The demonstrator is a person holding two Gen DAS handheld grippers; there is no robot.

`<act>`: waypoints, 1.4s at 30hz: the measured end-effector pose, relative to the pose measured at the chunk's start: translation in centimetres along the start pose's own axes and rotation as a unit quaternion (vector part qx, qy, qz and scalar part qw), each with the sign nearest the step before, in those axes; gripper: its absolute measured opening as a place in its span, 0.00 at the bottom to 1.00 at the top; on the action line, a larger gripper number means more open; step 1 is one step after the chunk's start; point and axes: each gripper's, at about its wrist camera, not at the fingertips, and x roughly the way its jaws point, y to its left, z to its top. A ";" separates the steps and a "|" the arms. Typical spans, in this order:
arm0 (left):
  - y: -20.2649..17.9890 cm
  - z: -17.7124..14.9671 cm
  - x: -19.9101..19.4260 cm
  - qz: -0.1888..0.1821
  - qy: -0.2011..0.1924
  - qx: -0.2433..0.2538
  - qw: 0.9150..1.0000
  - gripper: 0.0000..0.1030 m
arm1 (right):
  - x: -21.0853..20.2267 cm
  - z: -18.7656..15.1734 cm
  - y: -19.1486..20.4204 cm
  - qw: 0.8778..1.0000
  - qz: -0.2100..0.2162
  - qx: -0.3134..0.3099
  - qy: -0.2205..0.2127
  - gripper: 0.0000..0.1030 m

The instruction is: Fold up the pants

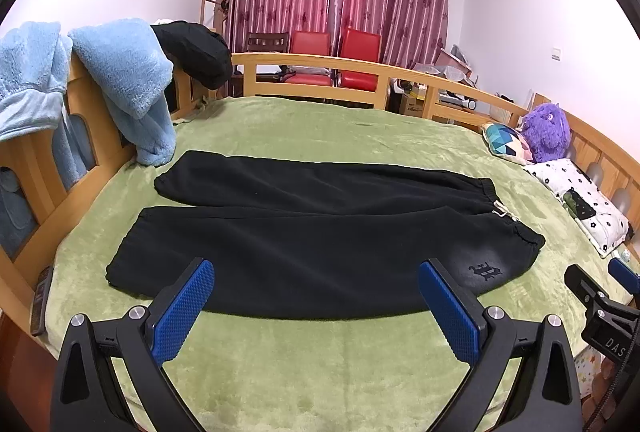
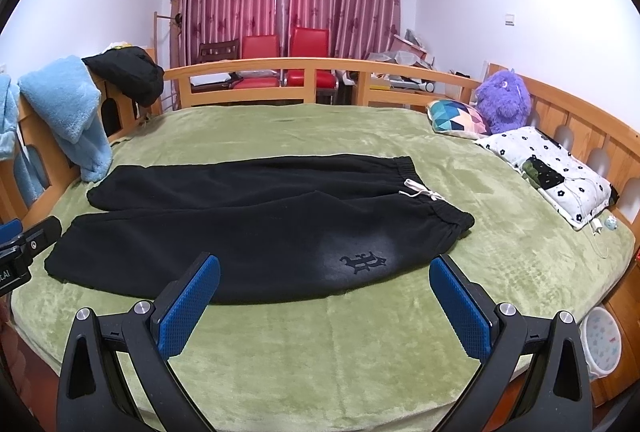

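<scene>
Black pants lie flat on the green bed cover, legs side by side, cuffs to the left, waistband with a white drawstring to the right. In the right wrist view the pants show an embroidered logo near the waist. My left gripper is open, its blue pads spread wide at the near edge of the front leg, holding nothing. My right gripper is open too, hovering before the hip area, and its tip also shows in the left wrist view.
A wooden bed rail rings the bed. Blue fleece clothes and a black garment hang on the left rail. A purple plush toy, a patterned cushion and a floral pillow sit at the right. Red chairs stand beyond.
</scene>
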 end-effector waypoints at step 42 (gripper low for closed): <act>16.0 -10.8 20.6 0.040 0.209 -0.111 0.971 0.90 | 21.0 -8.6 -1.9 0.981 0.009 0.061 0.186 0.79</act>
